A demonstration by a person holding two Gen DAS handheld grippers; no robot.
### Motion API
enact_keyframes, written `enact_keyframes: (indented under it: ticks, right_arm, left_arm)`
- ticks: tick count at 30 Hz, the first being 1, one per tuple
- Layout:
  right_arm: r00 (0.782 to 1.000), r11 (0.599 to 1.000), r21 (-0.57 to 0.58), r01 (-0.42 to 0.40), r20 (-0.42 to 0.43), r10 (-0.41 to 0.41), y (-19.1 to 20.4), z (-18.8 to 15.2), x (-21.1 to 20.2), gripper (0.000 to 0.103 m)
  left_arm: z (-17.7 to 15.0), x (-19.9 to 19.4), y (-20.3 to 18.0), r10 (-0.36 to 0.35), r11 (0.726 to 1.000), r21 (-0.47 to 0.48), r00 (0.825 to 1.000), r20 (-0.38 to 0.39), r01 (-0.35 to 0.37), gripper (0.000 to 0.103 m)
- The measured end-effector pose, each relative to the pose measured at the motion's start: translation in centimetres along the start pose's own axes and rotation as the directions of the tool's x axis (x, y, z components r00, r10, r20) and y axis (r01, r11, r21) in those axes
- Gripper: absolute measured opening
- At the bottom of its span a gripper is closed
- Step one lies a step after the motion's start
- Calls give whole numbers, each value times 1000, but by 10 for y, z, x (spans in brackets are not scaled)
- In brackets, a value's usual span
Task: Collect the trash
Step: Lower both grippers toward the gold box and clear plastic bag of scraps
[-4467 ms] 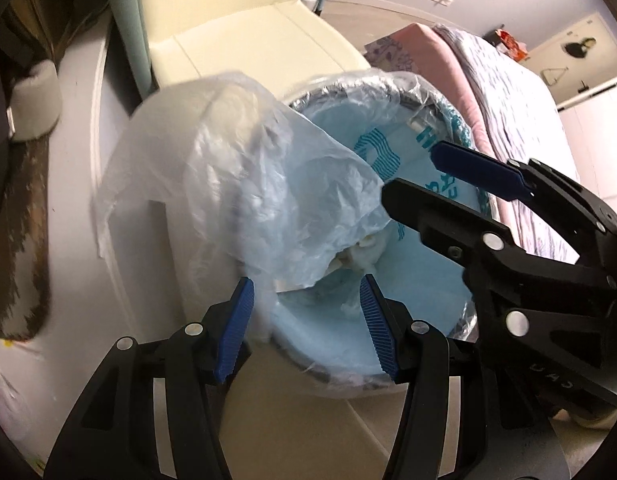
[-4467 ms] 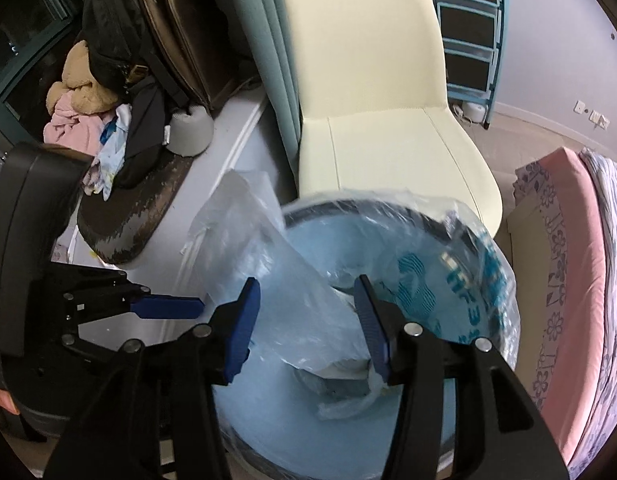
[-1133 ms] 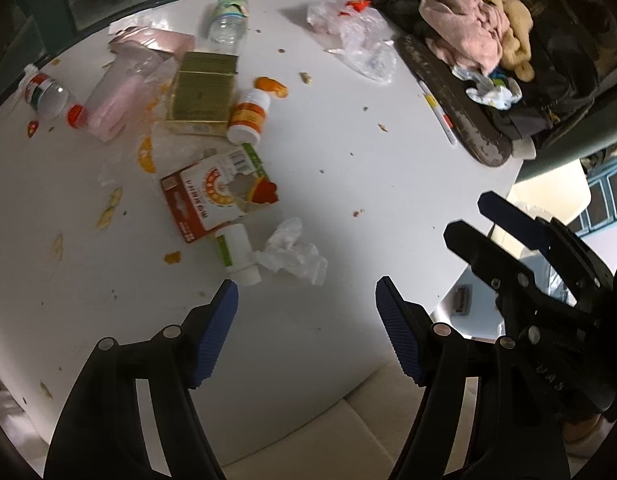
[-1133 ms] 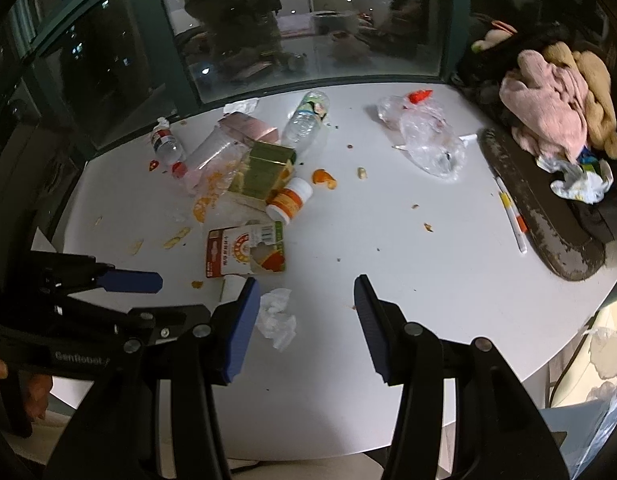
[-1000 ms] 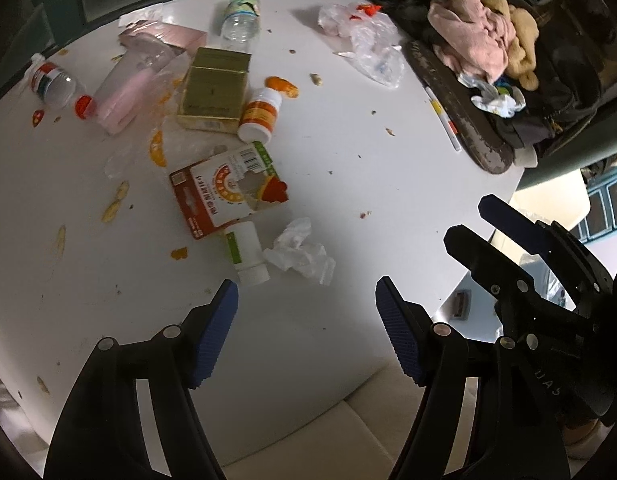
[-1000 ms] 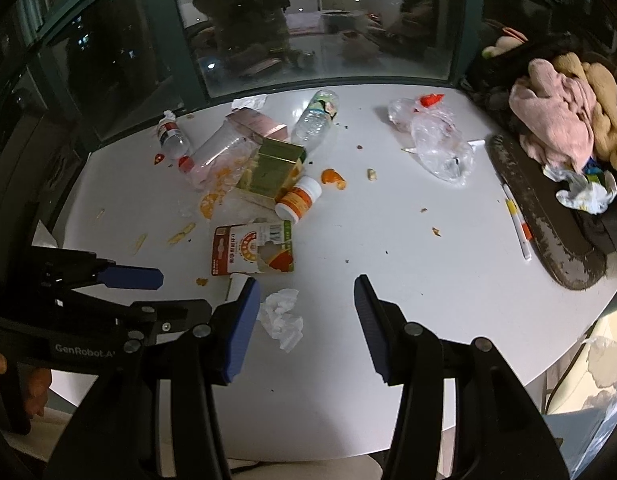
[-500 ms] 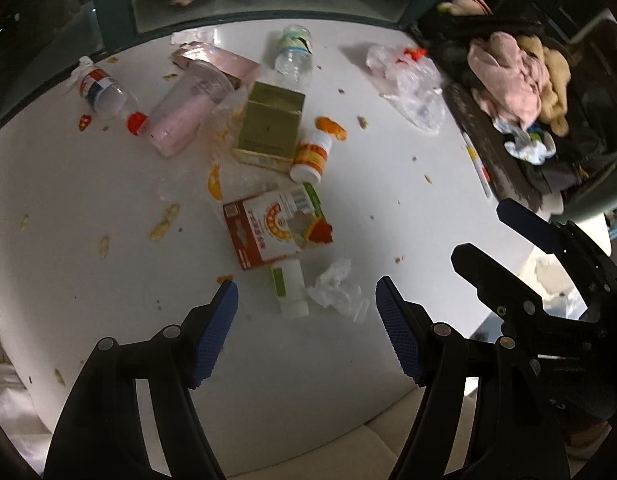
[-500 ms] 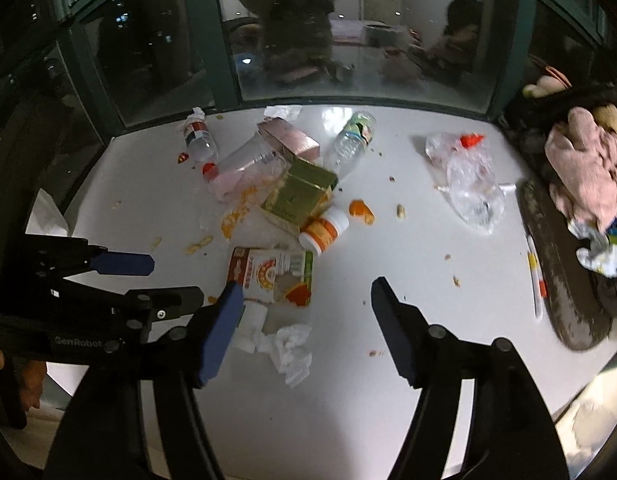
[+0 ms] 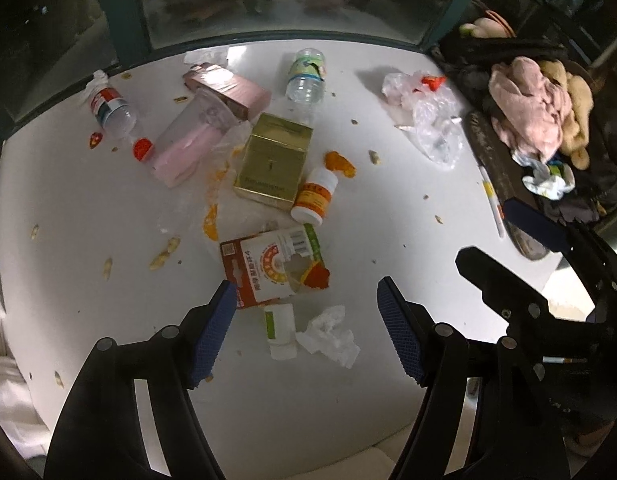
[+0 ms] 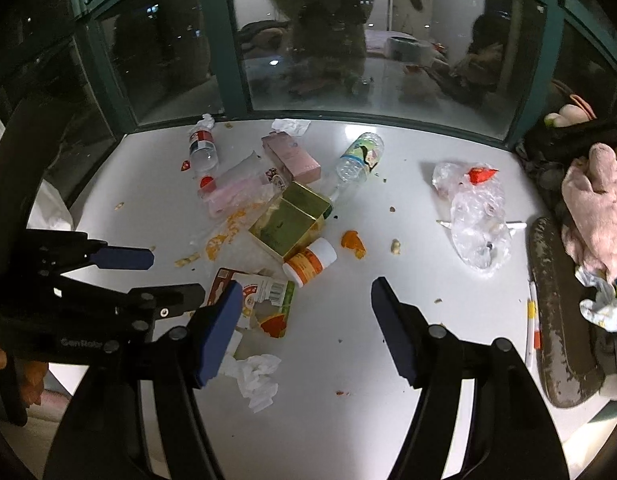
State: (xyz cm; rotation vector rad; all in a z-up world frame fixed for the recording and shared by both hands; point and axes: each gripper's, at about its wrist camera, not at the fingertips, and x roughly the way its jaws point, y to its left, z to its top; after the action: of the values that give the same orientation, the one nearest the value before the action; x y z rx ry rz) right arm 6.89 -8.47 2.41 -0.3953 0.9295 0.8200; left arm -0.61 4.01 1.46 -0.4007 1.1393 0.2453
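Trash lies scattered on a white table (image 9: 88,220). A crumpled white tissue (image 9: 330,336) and a small white tube (image 9: 280,332) lie between the fingers of my open, empty left gripper (image 9: 304,336), which hovers above them. A torn red and white carton (image 9: 268,270), an orange pill bottle (image 9: 314,198) and a gold box (image 9: 272,162) lie beyond. My right gripper (image 10: 306,332) is open and empty above the table, right of the tissue (image 10: 256,378) and the carton (image 10: 256,300).
Two plastic bottles (image 9: 110,110) (image 9: 306,76), a pink box (image 9: 228,90), a clear cup (image 9: 192,140), a clear plastic bag (image 10: 474,220), orange peel and crumbs lie further back. Clothes (image 10: 596,208) and a dark board (image 10: 564,320) sit at the right. A window (image 10: 348,40) backs the table.
Both grippers left the lined trash bin and swung over the table. In the last second both views have tilted up and the trash has shifted toward centre. Both stay open.
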Motion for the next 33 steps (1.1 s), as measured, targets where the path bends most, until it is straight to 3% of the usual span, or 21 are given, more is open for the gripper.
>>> enact_keyframes:
  ticks: [17,33]
  right_arm:
    - [996,996,-33,-85,-42,83,1,19,35,64]
    - [987,993,-26,-112,-115,108,6,37,80,64]
  left_arm:
    - [12,14,33,94,990,-101,996,-11,-95,70]
    - [32,47,54,119,987,-102,991,-56,-125,71]
